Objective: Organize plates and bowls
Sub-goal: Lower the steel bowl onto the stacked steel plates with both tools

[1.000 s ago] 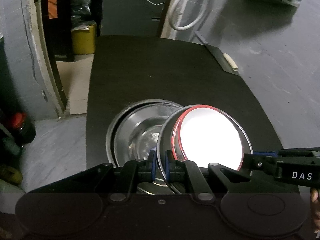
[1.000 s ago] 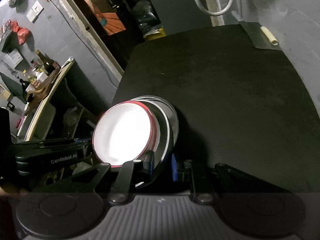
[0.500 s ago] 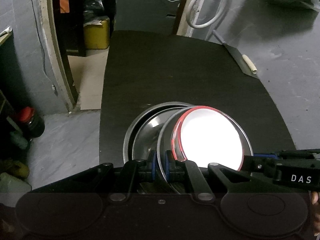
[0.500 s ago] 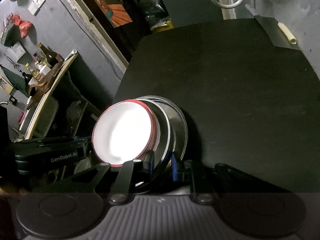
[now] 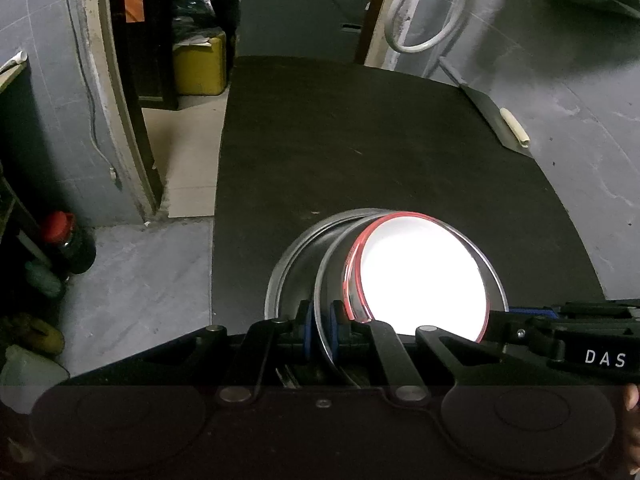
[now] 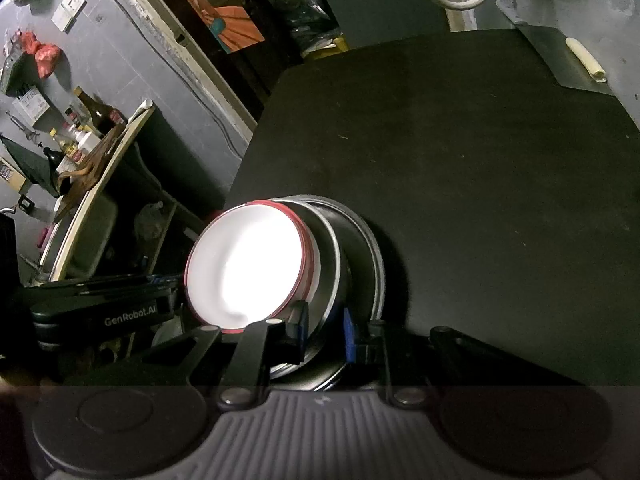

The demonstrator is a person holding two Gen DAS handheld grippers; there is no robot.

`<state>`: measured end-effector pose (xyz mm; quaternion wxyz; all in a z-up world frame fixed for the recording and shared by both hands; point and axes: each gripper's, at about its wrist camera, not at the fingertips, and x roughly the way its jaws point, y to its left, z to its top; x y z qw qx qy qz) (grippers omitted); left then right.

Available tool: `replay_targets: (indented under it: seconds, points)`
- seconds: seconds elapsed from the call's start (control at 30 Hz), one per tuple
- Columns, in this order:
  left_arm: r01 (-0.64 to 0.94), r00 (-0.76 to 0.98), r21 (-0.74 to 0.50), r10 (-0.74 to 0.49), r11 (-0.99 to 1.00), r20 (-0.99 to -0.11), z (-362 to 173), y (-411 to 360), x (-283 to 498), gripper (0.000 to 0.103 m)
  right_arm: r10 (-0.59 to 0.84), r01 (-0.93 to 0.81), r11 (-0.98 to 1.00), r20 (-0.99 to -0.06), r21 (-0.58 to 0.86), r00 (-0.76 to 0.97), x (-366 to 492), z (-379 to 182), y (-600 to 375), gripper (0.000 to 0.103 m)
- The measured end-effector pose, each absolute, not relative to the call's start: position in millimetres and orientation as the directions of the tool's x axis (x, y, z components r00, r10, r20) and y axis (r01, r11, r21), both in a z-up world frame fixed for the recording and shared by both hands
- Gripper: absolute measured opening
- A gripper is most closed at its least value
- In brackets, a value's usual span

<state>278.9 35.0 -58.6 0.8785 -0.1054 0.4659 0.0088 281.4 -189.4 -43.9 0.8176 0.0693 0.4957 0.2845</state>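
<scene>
While gripped as before, steel plates (image 5: pixel 320 276) further over dark table (image 5: pixel 360 140)

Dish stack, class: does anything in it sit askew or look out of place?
Yes. The red-rimmed white bowl nests in a steel dish that is tilted steeply on edge, off-centre against the steel plate behind it. The left gripper and right gripper pinch steel rims. The stack is misaligned, not level on the black table.
</scene>
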Motion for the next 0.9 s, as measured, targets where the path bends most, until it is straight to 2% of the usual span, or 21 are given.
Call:
replay_targets:
  seconds: [0.9]
  points:
    - [-0.149, 0.563, -0.093, 0.007, 0.984, -0.827, -53.4, 32.8, 280.1, 0.008, 0.565, -0.397, 0.815, -0.732, 0.423, 0.380, 275.9, -48.6, -190.9, 0.022]
